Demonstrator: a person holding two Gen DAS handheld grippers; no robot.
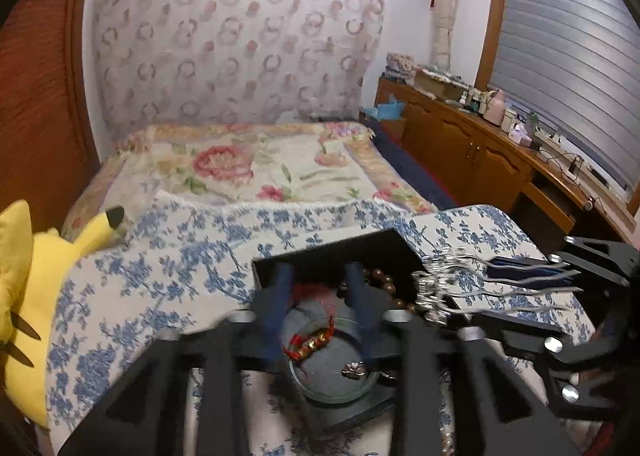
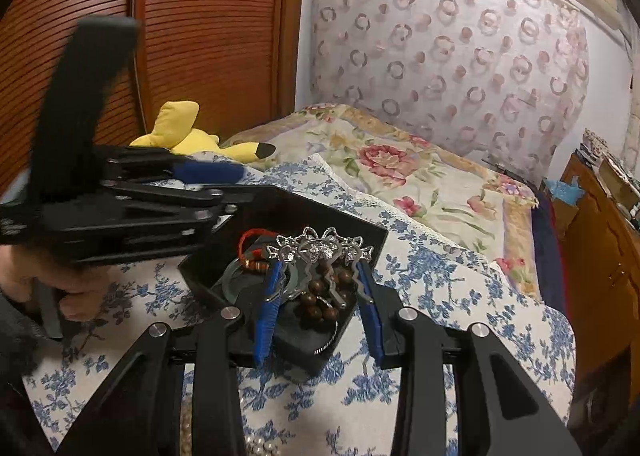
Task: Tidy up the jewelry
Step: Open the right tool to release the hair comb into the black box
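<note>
The left gripper (image 1: 318, 276) points forward and downward, its blue-padded fingers (image 1: 284, 280) parted. The right gripper (image 2: 320, 288) reaches in from the right, its fingers (image 2: 266, 308) spread. A bare hand (image 2: 60, 288) grips the left gripper's handle.
</note>
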